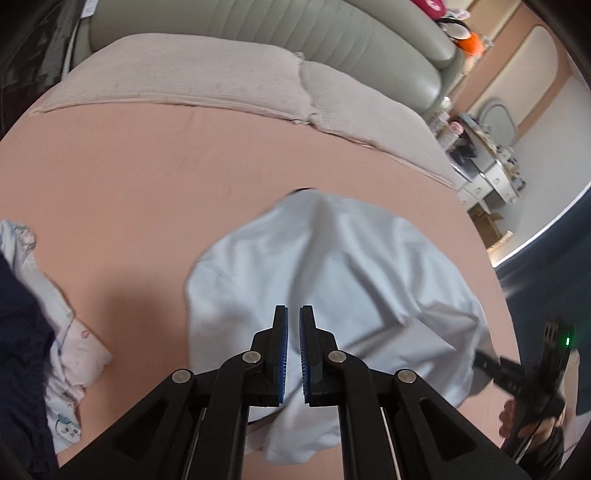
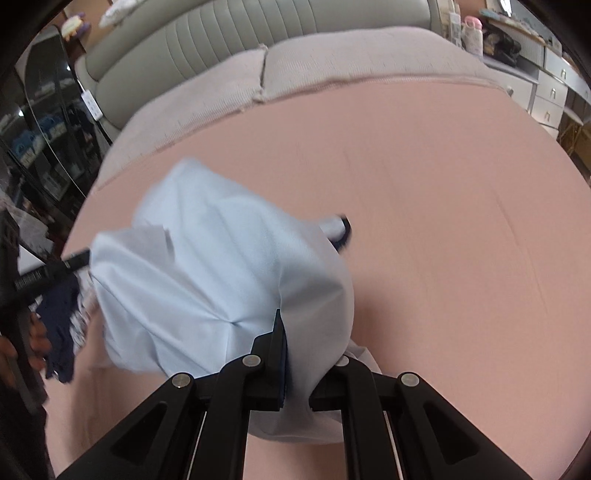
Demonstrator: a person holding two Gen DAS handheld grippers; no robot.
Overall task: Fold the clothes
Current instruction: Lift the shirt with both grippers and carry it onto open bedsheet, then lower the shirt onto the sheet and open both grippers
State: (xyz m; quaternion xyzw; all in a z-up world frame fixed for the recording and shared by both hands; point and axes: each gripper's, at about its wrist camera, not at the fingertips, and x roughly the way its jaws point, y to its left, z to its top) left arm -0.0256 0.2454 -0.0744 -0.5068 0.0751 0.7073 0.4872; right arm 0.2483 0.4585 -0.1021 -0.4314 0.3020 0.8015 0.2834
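A pale blue garment [image 1: 332, 266], creased and bunched with a dark trim at its far end, is held above the pink bed [image 1: 129, 177], pinched by both the left tongs [image 1: 293, 350] and right tongs [image 2: 295, 354].

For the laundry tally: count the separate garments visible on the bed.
3: light blue shirt mid-bed, held by both grippers; pale patterned garment and dark navy garment at the edge. More may be hidden.

Pink-sheeted bed [image 1: 147, 166] with grey padded headboard [image 1: 258, 26]; white drawers [image 2: 550, 92] beside it
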